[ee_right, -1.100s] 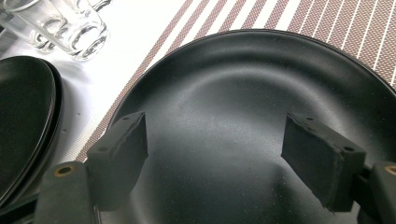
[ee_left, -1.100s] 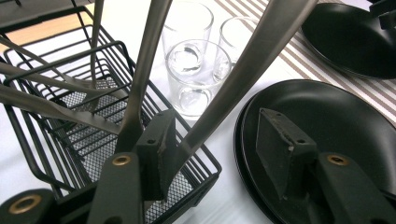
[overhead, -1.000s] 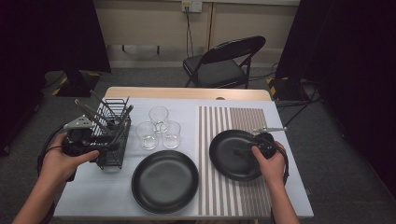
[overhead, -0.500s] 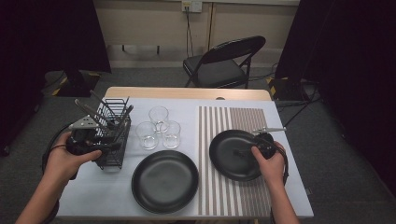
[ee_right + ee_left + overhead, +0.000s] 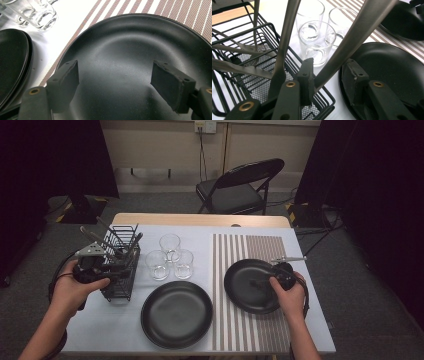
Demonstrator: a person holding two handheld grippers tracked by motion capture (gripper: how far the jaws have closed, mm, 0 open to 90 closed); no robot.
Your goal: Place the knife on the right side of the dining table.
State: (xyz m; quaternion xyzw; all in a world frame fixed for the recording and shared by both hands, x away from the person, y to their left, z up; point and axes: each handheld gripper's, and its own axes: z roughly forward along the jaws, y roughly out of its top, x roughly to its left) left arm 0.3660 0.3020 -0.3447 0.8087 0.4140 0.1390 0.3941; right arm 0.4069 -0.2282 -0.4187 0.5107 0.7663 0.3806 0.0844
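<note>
One light, stiff, slippery steel handle (image 5: 362,32): had left tongs (image 5: 330,75) just closing around it mid-shaft, unclamped; had right tongs (image 5: 117,82) spread wide over plate (image 5: 140,37).

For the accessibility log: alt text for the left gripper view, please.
The left hand-held gripper, jaws closing, brackets a slanted metal utensil handle rising from a black wire caddy. Three glasses and a black plate lie beyond.
</note>
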